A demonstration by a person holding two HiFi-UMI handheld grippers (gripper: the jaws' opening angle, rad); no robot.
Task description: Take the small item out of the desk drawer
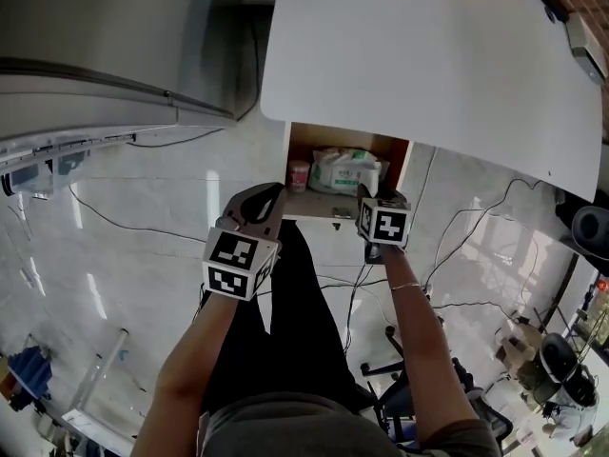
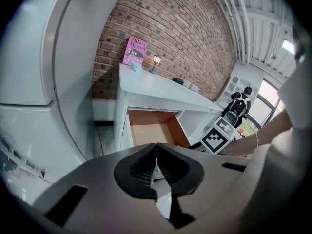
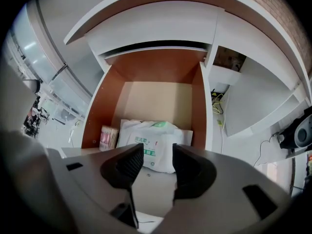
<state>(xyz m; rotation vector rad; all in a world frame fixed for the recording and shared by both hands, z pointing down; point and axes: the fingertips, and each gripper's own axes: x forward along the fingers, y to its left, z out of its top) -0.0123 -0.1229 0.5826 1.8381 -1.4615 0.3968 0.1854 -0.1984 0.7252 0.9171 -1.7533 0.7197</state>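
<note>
The drawer [image 3: 199, 106] is open, but the small pink container [image 3: 109, 138] lies inside at nine o'clock of the white pack [image 3: 157, 141] (nothing lifted yet); right gripper [image 3: 156, 162] gapes empty, left gripper [image 2: 156, 151] pinched together.

A white desk [image 1: 438, 65] is seen with its drawer [image 1: 333, 141] pulled open under the top. Inside the drawer, a soft white packet [image 1: 344, 169] is laid flat on the bottom, and a small pink tub [image 1: 299, 175] is stood just beside it, close to one brown side wall. At the back of the desk top, a pink book [image 2: 135, 51] is stood up by the brick wall, and a tiny lamp [image 2: 156, 60] is set near it.
</note>
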